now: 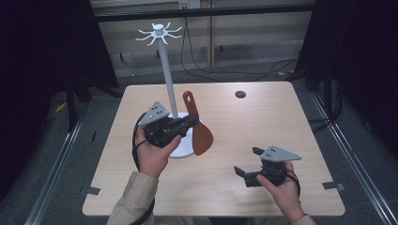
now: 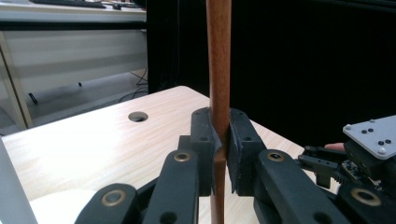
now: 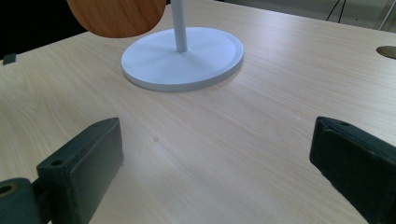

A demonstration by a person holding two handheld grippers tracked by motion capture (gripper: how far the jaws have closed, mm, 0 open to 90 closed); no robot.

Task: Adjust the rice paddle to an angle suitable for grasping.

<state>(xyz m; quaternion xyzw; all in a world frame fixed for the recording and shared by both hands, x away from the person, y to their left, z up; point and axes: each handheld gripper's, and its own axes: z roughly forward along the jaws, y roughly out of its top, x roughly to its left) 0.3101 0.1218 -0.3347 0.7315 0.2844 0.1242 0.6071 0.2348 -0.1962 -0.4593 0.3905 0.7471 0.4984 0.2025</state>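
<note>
A brown wooden spatula [image 1: 197, 125] hangs in the air beside the white stand [image 1: 165, 70], blade down and handle hole up. My left gripper [image 1: 191, 123] is shut on its handle [image 2: 218, 79], the two black pads pressed against the wood. The stand has a round base [image 3: 183, 57], a thin pole and a ring of hooks [image 1: 159, 33] at the top. The spatula's rounded blade [image 3: 116, 16] shows above the base. My right gripper [image 1: 248, 161] is held low over the table's front right, jaws wide open with nothing between them.
The light wooden table [image 1: 253, 122] has a small round hole [image 1: 240, 94] at the back right. Black cables lie on the floor behind it. Dark curtains stand on both sides. Bare tabletop lies between the right gripper and the stand.
</note>
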